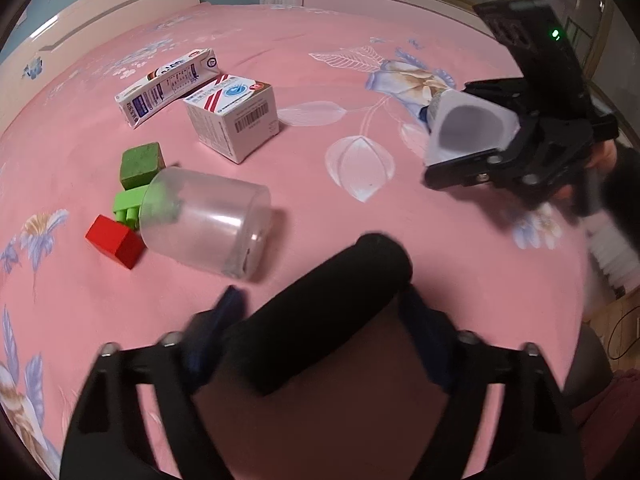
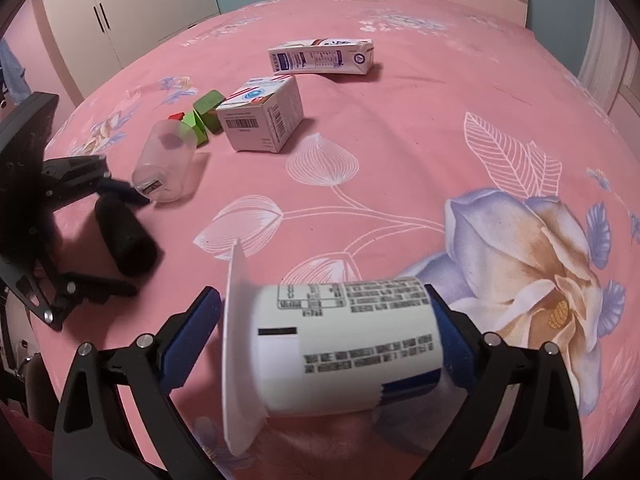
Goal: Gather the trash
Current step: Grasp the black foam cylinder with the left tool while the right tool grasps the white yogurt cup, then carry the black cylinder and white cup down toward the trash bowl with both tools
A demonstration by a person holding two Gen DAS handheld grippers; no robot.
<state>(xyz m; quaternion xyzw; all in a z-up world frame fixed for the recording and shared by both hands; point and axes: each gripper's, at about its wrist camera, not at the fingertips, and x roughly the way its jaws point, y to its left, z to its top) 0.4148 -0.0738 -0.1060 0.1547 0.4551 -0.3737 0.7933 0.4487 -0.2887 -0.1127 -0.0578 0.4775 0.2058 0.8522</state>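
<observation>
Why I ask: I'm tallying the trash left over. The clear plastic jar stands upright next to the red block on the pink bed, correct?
Not quite. The clear plastic jar lies on its side, not upright, as the left wrist view shows. The rest holds: it is next to the red block on the pink bed.

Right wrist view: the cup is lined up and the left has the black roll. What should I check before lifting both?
1. White cup between right gripper fingers: ok.
2. Pads pressing on cup: cannot tell.
3. Black roll between left gripper fingers: ok.
4. Pads pressing on roll: cannot tell, blurred.
5. Grippers apart from each other: ok.
6. Bin in view for drop-off: not ok, none visible.
</observation>
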